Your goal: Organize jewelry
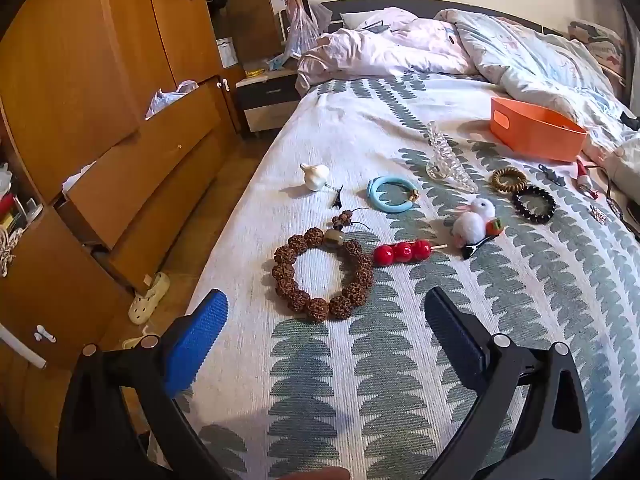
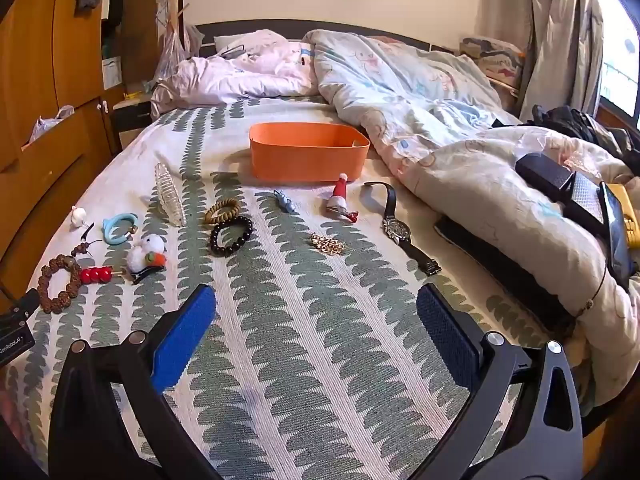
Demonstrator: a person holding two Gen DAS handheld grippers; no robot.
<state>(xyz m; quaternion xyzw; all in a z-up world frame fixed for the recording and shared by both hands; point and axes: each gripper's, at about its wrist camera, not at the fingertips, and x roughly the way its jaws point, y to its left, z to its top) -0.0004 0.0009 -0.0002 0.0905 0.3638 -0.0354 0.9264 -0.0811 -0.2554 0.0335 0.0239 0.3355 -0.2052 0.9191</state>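
Jewelry lies scattered on a patterned bedspread. Just beyond my open left gripper (image 1: 326,300) lies a brown seed-bead bracelet (image 1: 320,276), with a red bead stick (image 1: 402,251), a white bunny clip (image 1: 474,220) and a blue bangle (image 1: 390,193) farther on. My right gripper (image 2: 316,296) is open over bare bedspread. Ahead of it lie a black bead bracelet (image 2: 231,234), a coil hair tie (image 2: 222,211), a gold brooch (image 2: 328,243), a wristwatch (image 2: 400,228) and a santa clip (image 2: 340,198). An orange bin (image 2: 306,152) stands behind them.
A clear claw clip (image 2: 170,194) and a small blue clip (image 2: 284,200) lie mid-bed. Rumpled duvets (image 2: 400,92) fill the head and right side, with black devices (image 2: 560,184) on them. A wooden wardrobe (image 1: 100,80) with open drawers stands left of the bed.
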